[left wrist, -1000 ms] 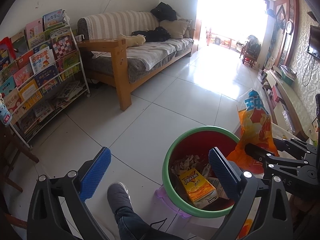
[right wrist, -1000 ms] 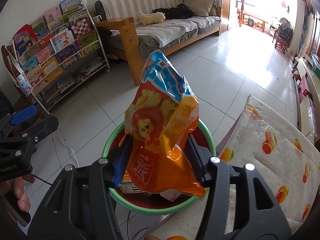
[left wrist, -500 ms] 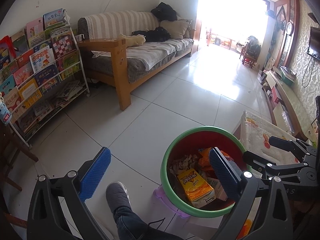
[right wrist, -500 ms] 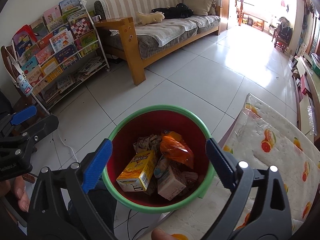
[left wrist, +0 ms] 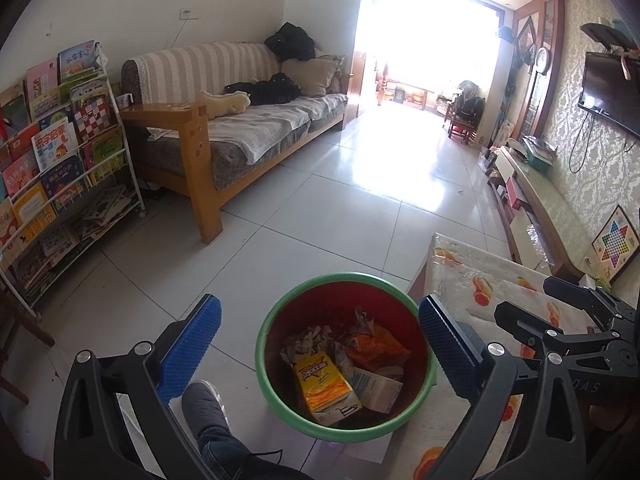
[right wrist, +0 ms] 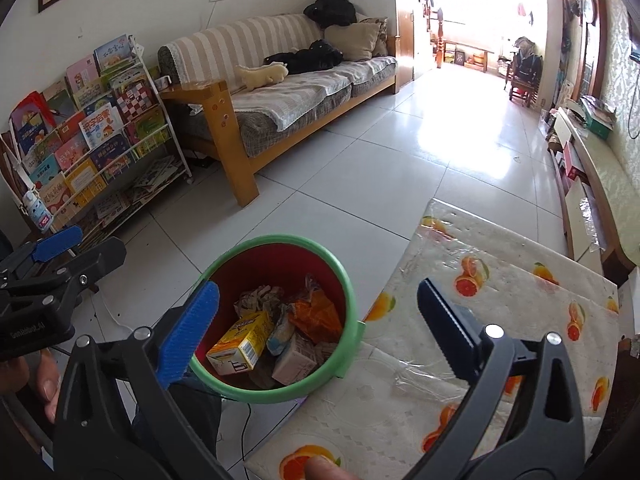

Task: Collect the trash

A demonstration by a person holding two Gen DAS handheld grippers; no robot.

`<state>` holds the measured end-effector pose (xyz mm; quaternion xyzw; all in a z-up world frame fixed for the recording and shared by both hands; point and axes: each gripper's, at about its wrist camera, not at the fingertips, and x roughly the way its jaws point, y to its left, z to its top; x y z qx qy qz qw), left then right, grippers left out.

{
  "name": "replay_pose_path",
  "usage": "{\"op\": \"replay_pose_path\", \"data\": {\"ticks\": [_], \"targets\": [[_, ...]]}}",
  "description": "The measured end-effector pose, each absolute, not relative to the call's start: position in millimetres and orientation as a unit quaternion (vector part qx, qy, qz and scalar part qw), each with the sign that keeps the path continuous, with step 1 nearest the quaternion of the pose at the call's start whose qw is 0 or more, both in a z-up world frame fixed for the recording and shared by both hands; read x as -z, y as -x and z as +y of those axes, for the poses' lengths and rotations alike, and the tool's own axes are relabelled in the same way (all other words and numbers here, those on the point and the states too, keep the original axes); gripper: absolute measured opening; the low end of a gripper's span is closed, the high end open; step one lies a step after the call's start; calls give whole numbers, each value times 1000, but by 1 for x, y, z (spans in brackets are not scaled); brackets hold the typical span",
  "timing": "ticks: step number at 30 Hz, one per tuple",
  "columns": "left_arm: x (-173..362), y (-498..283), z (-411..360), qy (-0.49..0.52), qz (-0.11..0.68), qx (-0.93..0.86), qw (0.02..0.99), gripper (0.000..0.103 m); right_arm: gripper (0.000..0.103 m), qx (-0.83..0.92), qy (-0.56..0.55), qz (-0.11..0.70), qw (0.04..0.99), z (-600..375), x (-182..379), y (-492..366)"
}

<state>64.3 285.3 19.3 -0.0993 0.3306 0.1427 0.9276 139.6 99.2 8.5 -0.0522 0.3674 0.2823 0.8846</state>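
Beside the surface (right wrist: pixel 500 280) with its orange-print cover, the red bin (right wrist: pixel 280 256) with a green rim is sitting on the floor, holding an orange snack bag (right wrist: pixel 316 314), a yellow carton (right wrist: pixel 242 340) and crumpled paper. The right gripper (right wrist: pixel 318 322) is opening wide, nothing between its jaws. The left gripper (left wrist: pixel 320 344) is hanging spread and empty above the bin.

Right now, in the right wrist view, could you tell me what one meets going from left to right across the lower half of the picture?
Left gripper → right gripper's blue finger → yellow carton in the bin → orange bag → fruit-print tablecloth.
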Motion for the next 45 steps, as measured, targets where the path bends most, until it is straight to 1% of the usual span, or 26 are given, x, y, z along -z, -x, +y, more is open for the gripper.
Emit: {"op": "replay_pose_path", "data": {"ticks": [13, 19, 23, 32, 45], "targets": [[-69, -59, 125, 36, 271, -31, 961, 95, 98, -159, 15, 290, 944, -60, -59, -95], [-76, -46, 75, 39, 258, -16, 965, 95, 98, -113, 8, 276, 955, -112, -69, -69], [-77, -40, 49, 18, 255, -21, 966, 95, 98, -87, 10, 268, 959, -134, -72, -56], [-86, -16, 26, 2, 235, -13, 972, 95, 98, -61, 8, 260, 964, -163, -77, -31], [-92, -9, 32, 3, 227, -12, 974, 95, 98, -44, 7, 251, 967, -166, -87, -20]]}}
